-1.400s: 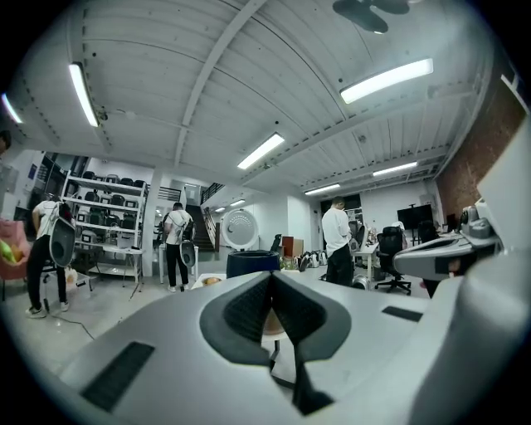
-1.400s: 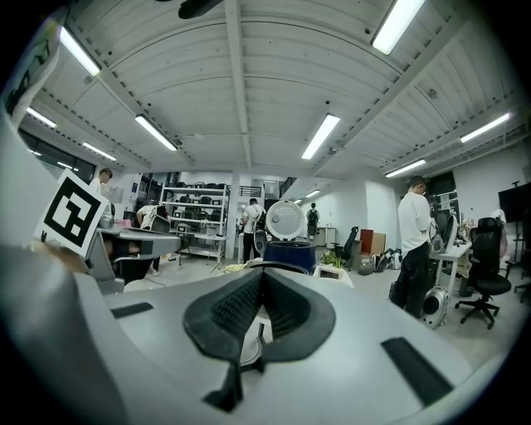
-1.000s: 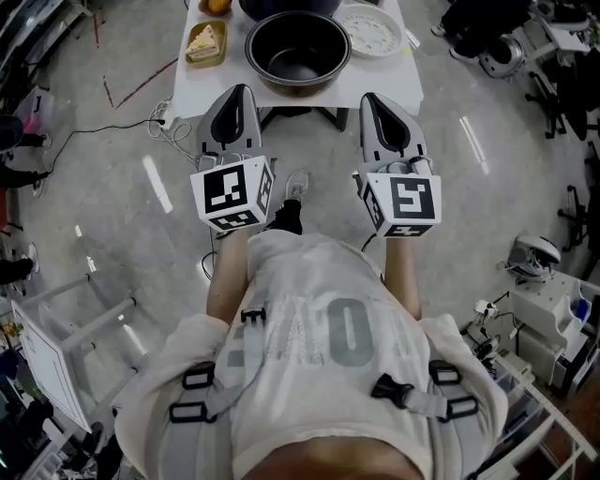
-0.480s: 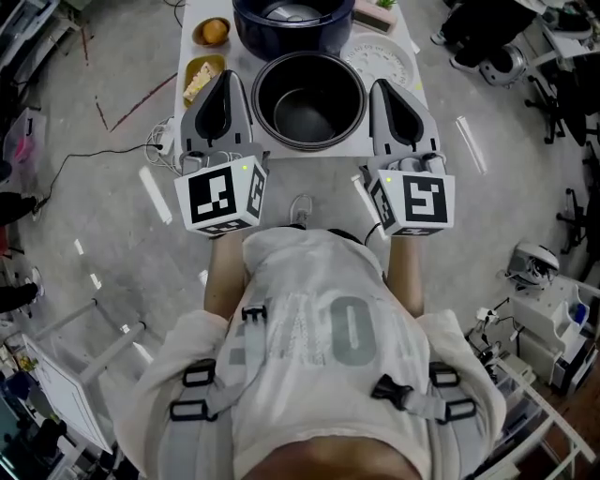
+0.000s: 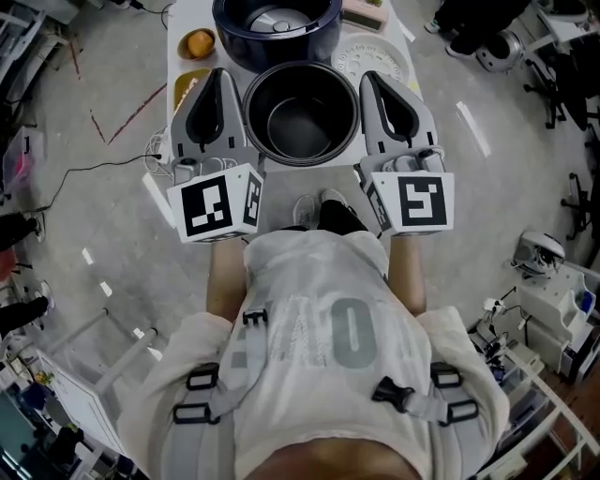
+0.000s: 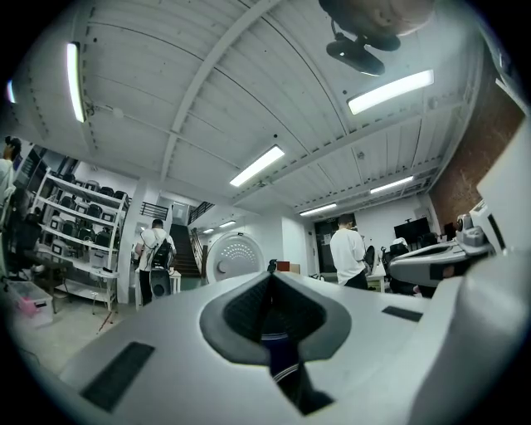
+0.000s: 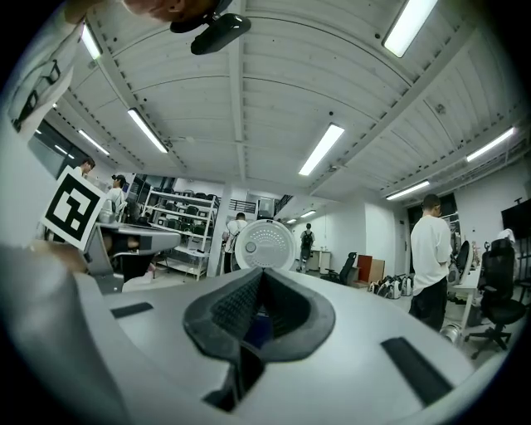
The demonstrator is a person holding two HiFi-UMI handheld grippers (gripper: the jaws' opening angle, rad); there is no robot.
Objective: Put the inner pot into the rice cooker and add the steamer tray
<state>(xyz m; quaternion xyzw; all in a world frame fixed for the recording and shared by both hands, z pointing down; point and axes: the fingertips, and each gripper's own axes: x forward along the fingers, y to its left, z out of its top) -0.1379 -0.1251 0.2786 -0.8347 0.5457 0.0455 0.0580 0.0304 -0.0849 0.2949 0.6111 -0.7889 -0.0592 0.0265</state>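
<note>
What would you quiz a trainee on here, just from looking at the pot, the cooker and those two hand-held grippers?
1. True or false: the inner pot already sits inside the rice cooker.
2. Where are the left gripper and right gripper?
A) both left of the pot
B) one on each side of the pot
C) both above the cooker
3. Fill in: the jaws of both grippers are ____ (open or shut).

Key: 1 false, the pot stands on the table in front of the cooker; 2 B; 3 shut.
</note>
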